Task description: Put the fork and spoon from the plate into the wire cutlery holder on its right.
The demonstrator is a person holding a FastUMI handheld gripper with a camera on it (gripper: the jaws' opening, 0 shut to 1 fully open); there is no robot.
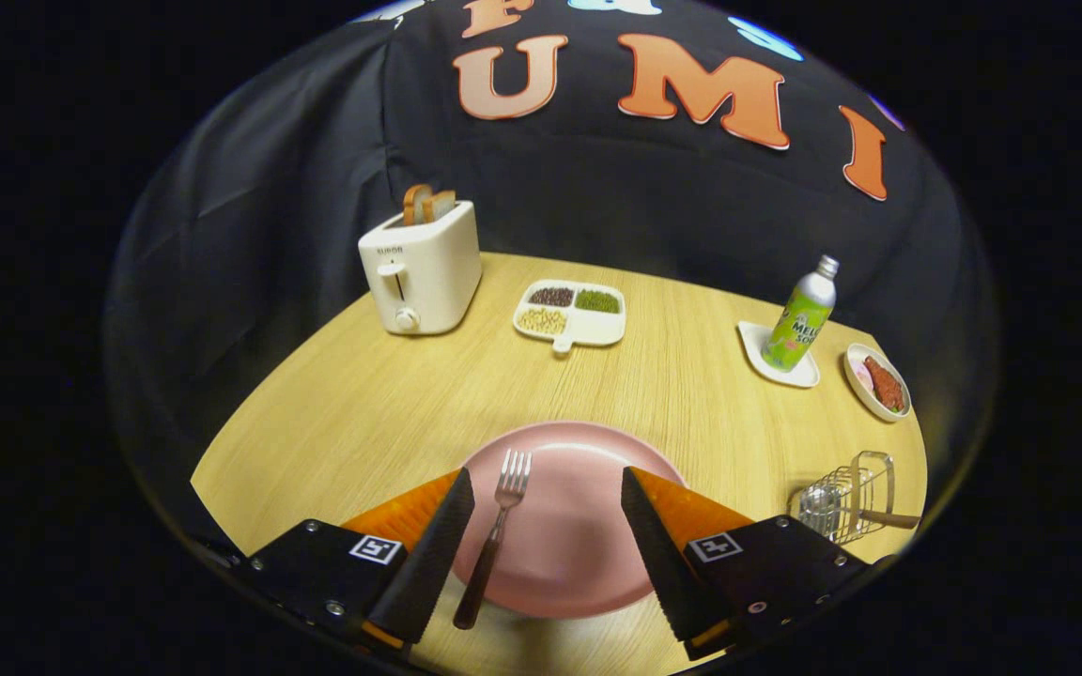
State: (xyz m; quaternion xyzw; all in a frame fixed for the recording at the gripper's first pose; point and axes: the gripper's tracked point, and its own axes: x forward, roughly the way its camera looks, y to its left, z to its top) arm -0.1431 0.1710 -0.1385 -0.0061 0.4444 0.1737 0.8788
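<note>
1. The gripper [548,488] hangs over the pink plate [579,554] with its fingers spread wide and nothing between them but plate.
2. The fork [494,530] lies on the plate's left part, tines pointing away towards the far side of the table [363,413], dark handle running back past the plate's near rim, close beside the left finger.
3. No spoon on the plate that I can make out. Something with a dark handle already sticks out of the wire cutlery holder [846,498], which stands to the right of the plate, beyond the right finger; that may be the spoon, but it is too small to tell.
4. So the step in hand, as I judge it, is the fork pickup. The fork sits off to the left of the gap, so the fingers want to shift left until the handle lies midway between them.
5. Best bite is probably across the thin neck or upper handle, coming down low so the tips reach under it; thin metal lying flat on a smooth plate can skid away if the close is lopsided.
6. Writing now: the cream toaster [421,272], with toast standing in its slot, carries the brand "SUPOR" on its front.
7. The green bottle [799,319] on its white coaster shows "MEL" and "SO", the rest curving away.
8. The divided dish of beans [571,314] and the small dish of food [876,380] show no writing.
</note>
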